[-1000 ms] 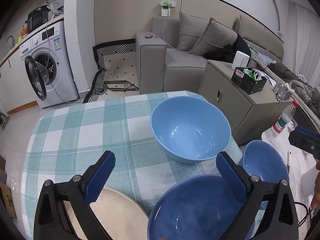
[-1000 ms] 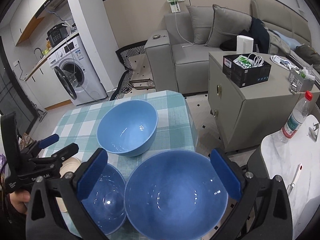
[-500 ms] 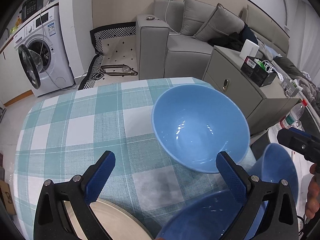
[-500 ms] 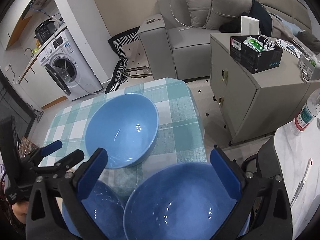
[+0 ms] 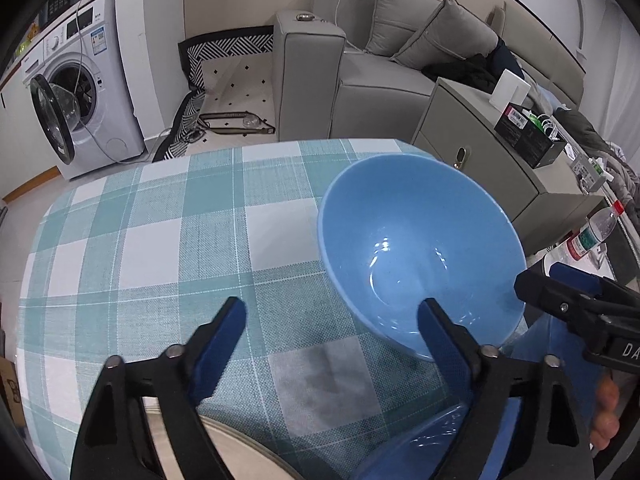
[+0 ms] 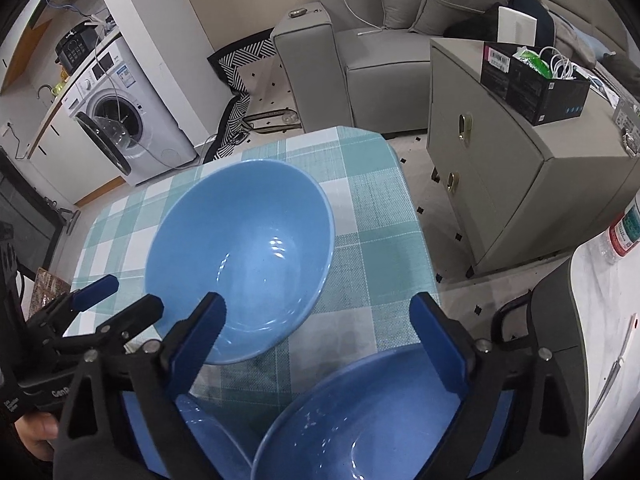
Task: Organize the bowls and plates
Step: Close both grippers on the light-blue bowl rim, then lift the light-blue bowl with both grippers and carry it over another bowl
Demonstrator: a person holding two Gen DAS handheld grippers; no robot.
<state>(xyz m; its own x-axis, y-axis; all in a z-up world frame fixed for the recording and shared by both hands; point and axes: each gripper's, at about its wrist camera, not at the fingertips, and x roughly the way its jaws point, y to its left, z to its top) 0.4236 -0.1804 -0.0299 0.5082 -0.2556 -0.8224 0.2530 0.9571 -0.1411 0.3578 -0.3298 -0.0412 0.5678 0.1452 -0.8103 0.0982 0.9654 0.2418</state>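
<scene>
Now both tongs are closing, pads pressing on nothing. Left tongs (image 5: 332, 320) hover over the checked surface (image 5: 160, 240) — their right finger overlaps the big blue bowl (image 5: 416, 256). Right tongs (image 6: 316, 316) sit between that bowl (image 6: 244, 248) and a nearer blue bowl (image 6: 360, 412). A cream plate (image 5: 224, 456) lies bottom-left.

From the left view, bare checked surface (image 5: 160, 248) lies open from nine to twelve o'clock, while the large blue bowl (image 5: 420, 248) blocks two o'clock.
</scene>
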